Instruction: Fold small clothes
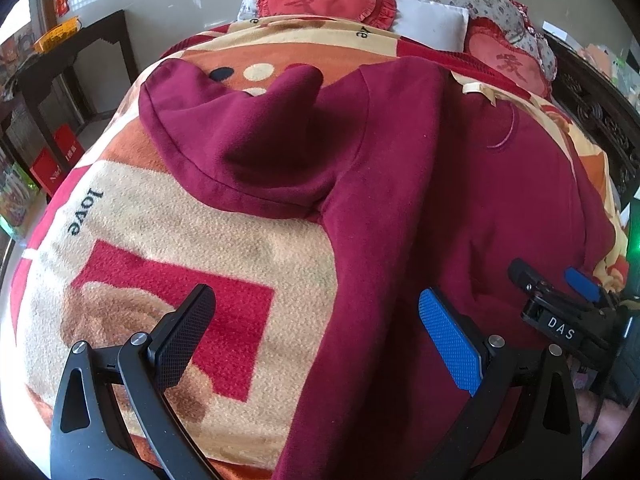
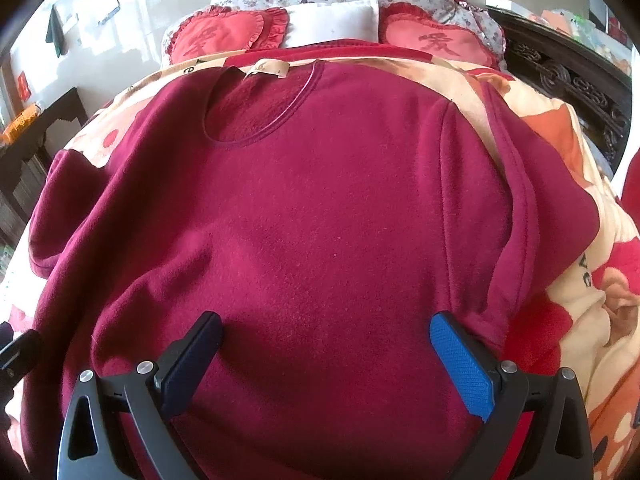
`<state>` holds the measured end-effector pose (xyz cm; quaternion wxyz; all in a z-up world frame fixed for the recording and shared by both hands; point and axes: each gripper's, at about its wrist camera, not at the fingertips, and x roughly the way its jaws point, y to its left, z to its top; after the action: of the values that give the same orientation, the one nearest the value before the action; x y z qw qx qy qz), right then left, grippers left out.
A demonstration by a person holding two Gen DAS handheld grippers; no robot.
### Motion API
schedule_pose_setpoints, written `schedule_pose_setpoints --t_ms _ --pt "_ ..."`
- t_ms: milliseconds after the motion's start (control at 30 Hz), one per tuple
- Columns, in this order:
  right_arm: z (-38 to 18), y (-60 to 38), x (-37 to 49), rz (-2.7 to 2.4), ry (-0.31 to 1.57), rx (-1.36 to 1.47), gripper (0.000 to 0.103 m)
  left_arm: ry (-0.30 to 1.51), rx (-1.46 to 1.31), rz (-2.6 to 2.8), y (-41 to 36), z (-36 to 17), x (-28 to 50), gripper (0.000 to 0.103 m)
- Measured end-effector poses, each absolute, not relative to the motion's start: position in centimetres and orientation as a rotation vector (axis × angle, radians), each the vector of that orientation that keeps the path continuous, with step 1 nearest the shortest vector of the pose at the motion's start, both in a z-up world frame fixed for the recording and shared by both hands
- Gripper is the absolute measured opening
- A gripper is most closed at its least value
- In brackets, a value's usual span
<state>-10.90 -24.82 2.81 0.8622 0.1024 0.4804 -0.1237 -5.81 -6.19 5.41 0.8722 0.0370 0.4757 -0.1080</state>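
Nearest the cameras, both tongs are spread wide and grip nothing. Left gripper [image 1: 316, 336] hovers over the left side edge of the sweatshirt [image 2: 320, 220], black pad over the blanket [image 1: 160, 216], blue pad over maroon cloth. Right gripper [image 2: 326, 354] hovers over the near middle of the body, close to the hem. In the left wrist view the right gripper shows at the right edge, fingers apart.

Sweatshirt lies face up and mostly flat on the blanket, neckline [image 2: 264, 108] at the far end, cream label [image 2: 268, 68] at the collar. Left sleeve [image 1: 240, 132] is bunched into a humped fold out to the left; right sleeve [image 2: 532, 200] lies along the right side.

Risks, judged:
- Blanket pile is thick and soft, so a low pinch at the side edge may grab blanket along with the garment and drag both.
- Pinching only the top layer would split front from back and skew the fold.
- The bunched left sleeve could stay trapped inside a fold and leave a lump.
- Bed surface is rounded and springy, so creases may not hold.

Materials: sweatshirt is maroon fleece, matte, slightly pilled, with ribbed neck trim. Blanket is fuzzy plush in cream, red and orange blocks with "love" lettering. Farther off, two red heart cushions [image 2: 228, 36] with ruffled edges, a white pillow [image 2: 332, 24] between them, floral bedding behind.
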Motion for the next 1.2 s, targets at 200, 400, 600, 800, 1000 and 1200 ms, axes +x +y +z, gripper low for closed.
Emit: schedule_pose_setpoints --t_ms 200,400,600,800,1000,1200 --pt "2.7 -25.0 -11.0 -0.241 0.996 0.232 0.103 0.997 0.076 -0.229 -6.5 5.2 -5.7 0.102" --pt "2.6 -25.2 -11.0 -0.228 0.981 0.249 0.103 1.005 0.086 -0.227 -6.9 4.8 -5.7 0.102" --pt "2.7 -25.1 -11.0 -0.232 0.982 0.240 0.103 1.003 0.080 -0.233 -6.9 4.8 -5.8 0.102" --pt "2.7 -24.9 -10.9 -0.241 0.992 0.223 0.103 0.978 0.069 -0.230 -5.6 5.9 -5.1 0.102" --pt "3.9 -23.4 -10.4 -0.259 1.016 0.118 0.103 0.944 0.062 -0.189 -2.7 7.0 -2.8 0.102" --pt "7.2 -21.6 -9.7 -0.153 0.926 0.116 0.103 0.935 0.010 -0.118 1.8 7.7 2.1 0.102"
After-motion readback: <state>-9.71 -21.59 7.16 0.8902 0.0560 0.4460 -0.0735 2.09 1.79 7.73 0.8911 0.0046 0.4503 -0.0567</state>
